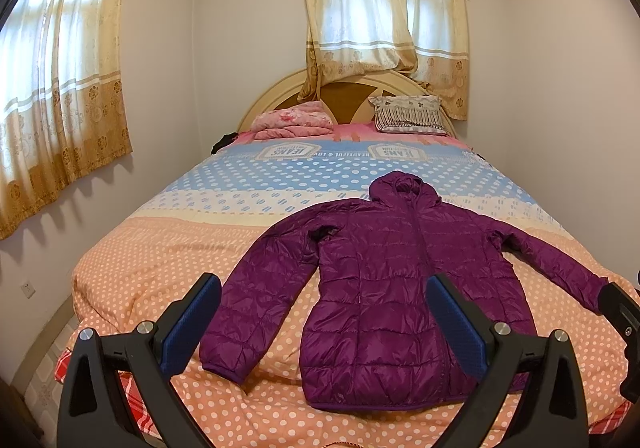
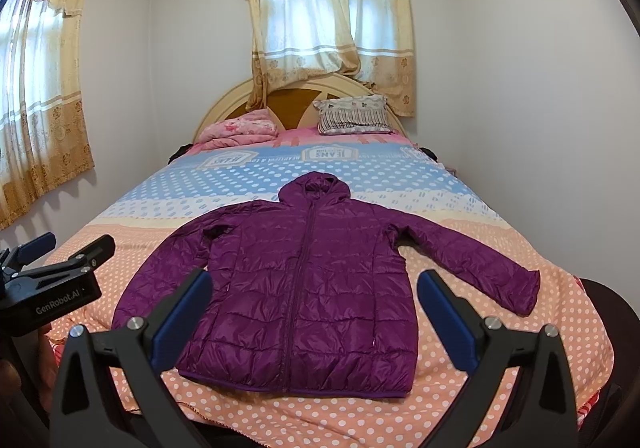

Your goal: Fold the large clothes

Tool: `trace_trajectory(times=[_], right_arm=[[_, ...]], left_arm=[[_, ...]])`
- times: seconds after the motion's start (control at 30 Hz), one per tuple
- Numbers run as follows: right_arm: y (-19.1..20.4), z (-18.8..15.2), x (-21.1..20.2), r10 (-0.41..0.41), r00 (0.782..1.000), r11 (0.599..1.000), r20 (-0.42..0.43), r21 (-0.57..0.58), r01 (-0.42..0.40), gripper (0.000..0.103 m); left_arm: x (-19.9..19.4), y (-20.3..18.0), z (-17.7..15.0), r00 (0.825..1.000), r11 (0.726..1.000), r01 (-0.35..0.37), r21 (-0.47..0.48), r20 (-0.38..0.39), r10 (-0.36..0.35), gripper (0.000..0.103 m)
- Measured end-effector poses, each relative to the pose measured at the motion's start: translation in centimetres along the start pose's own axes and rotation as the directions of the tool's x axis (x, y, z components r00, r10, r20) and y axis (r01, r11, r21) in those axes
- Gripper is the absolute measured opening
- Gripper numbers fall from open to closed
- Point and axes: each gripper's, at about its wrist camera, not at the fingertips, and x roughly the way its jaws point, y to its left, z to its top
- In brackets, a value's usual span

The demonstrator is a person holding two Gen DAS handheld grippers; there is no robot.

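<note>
Nearest to the viewer, the left gripper (image 1: 322,310) is hanging above the foot of a bed, its two black fingers with blue pads (image 1: 188,318) spread wide apart and holding nothing. The right gripper (image 2: 314,308) is hovering beside it in the same way, fingers (image 2: 182,314) splayed wide and empty. In the right wrist view the left gripper is showing at the left edge, above the bed's near left corner; in the left wrist view a black piece of the right gripper is peeking in at the right edge.

Just beyond the fingertips, a purple quilted jacket (image 1: 380,288) is lying flat on the bed, front side up and zipped closed. Its hem is sitting near the foot of the bed, its hood (image 2: 314,185) is pointing toward the headboard, and both sleeves are spreading outward and down at an angle. Neither gripper is touching it.

The jacket is resting on a bedspread (image 1: 160,260) with white dots, orange near the foot and turning blue farther up. Past that, a folded pink blanket (image 1: 292,119) is sitting on the left and a striped pillow (image 1: 408,113) on the right, both against a rounded wooden headboard (image 1: 340,95). Farthest off, gold and cream curtains (image 1: 380,19) are hanging over a bright window behind the headboard, and a second set of curtains (image 1: 60,87) is covering a window on the left wall.
</note>
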Motion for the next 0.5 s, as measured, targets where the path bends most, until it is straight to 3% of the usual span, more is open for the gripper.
trace_trajectory(times=[0.5], right_arm=[[-0.18,0.03,0.02,0.003,1.0,1.0,-0.003,0.003,-0.003,0.103]], left_arm=[[0.18,-0.08,-0.27,1.0,1.0,-0.001,0.002,-0.004,0.001,0.102]])
